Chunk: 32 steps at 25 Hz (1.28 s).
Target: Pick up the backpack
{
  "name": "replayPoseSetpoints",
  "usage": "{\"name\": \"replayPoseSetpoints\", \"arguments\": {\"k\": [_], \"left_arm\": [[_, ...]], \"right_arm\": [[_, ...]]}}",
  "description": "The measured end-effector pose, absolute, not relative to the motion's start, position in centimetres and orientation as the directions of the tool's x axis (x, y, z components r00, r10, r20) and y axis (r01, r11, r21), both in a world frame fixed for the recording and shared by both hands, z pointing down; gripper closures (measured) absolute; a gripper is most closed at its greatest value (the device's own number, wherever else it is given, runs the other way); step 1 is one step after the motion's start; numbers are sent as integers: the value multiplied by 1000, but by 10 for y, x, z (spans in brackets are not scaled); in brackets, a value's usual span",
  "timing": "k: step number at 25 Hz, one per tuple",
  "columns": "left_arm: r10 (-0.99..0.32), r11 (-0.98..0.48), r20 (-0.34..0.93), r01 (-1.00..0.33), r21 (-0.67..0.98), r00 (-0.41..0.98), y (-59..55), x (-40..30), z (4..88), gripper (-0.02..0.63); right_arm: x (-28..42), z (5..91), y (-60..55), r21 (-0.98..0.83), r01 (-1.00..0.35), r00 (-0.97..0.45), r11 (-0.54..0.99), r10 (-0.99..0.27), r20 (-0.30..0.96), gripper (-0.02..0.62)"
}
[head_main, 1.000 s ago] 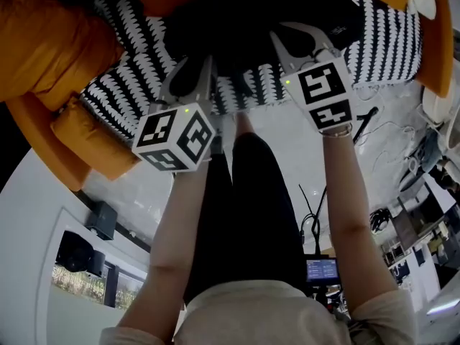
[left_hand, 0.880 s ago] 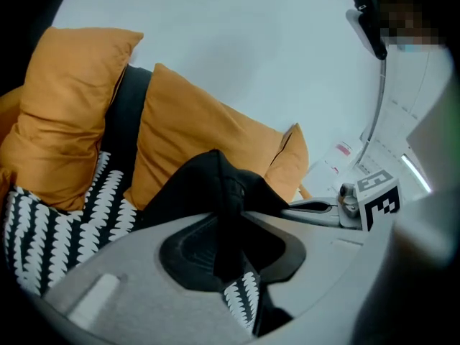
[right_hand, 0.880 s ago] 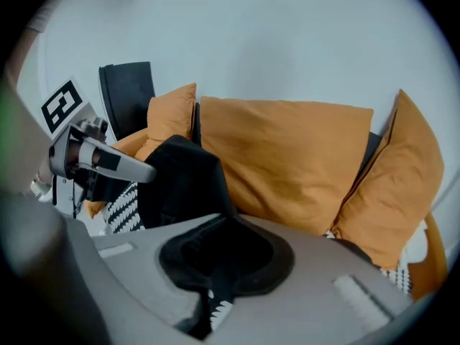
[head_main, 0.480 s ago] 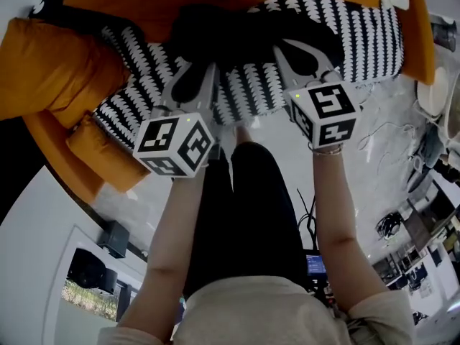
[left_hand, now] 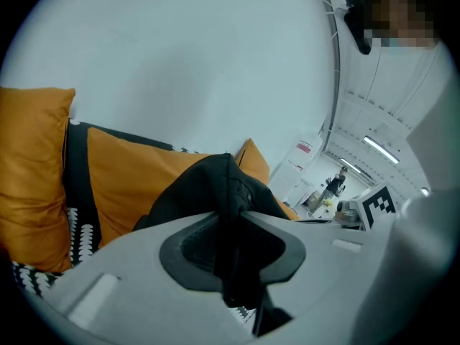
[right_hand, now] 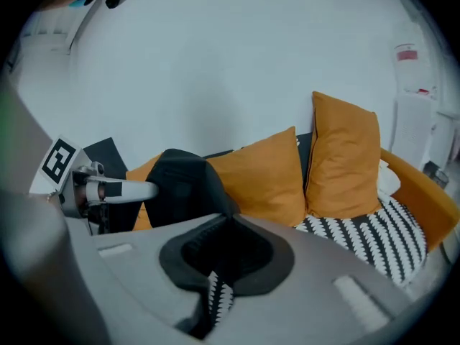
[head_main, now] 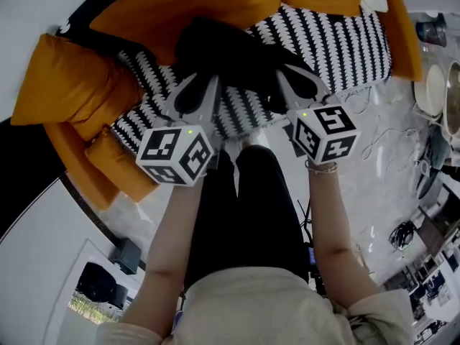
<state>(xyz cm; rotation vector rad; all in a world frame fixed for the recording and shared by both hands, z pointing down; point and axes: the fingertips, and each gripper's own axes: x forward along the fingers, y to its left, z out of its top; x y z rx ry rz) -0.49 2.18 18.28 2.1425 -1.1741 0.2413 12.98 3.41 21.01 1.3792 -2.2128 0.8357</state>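
Both tongs have come up since a second ago, bringing the black backpack (head_main: pixel 223 49) with them, clear of the seat. More of the sofa's orange back now shows beyond it.

At far left a plump orange cushion (head_main: pixel 65 85) leans at the sofa's end. Just right of it, the left tongs (head_main: pixel 195 95) are clenched on a thick fold of the backpack's black fabric, which bunches up between the pads in the left gripper view. Its marker cube (head_main: pixel 176 153) shows only black-and-white squares, no words.

The backpack hangs between the two tongs, in front of the orange cushions and above the black-and-white patterned seat cover (head_main: pixel 345 42).

The right tongs (head_main: pixel 298 86) pinch almost fully together on a thin edge of the same black fabric at the backpack's right side. Its cube (head_main: pixel 327 131) likewise carries square markers only.

Farther right, thin cables (head_main: pixel 388 139) trail over the pale floor (head_main: pixel 359 185). In the right gripper view a small red-topped label (right_hand: pixel 407 52) sits on the white wall, its print too small to read.
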Motion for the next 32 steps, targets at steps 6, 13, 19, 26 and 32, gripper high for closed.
{"name": "replayPoseSetpoints", "arguments": {"k": [6, 13, 19, 26, 32], "left_arm": [[-678, -398, 435, -794, 460, 592, 47, -4, 136, 528], [-696, -429, 381, -779, 458, 608, 66, -6, 79, 528], [-709, -486, 310, -757, 438, 634, 77, -10, 21, 526], [-741, -511, 237, -757, 408, 628, 65, -25, -31, 528], [-751, -530, 186, -747, 402, 633, 71, -26, -60, 526]], "right_arm": [[138, 159, 50, -299, -912, -406, 280, -719, 563, 578], [136, 101, 62, -399, -881, -433, 255, -775, 461, 577], [127, 47, 72, -408, -869, -445, 280, -802, 398, 577], [116, -13, 61, -341, -851, -509, 398, -786, 352, 578], [116, -39, 65, -331, -836, -534, 438, -788, 306, 578]]}}
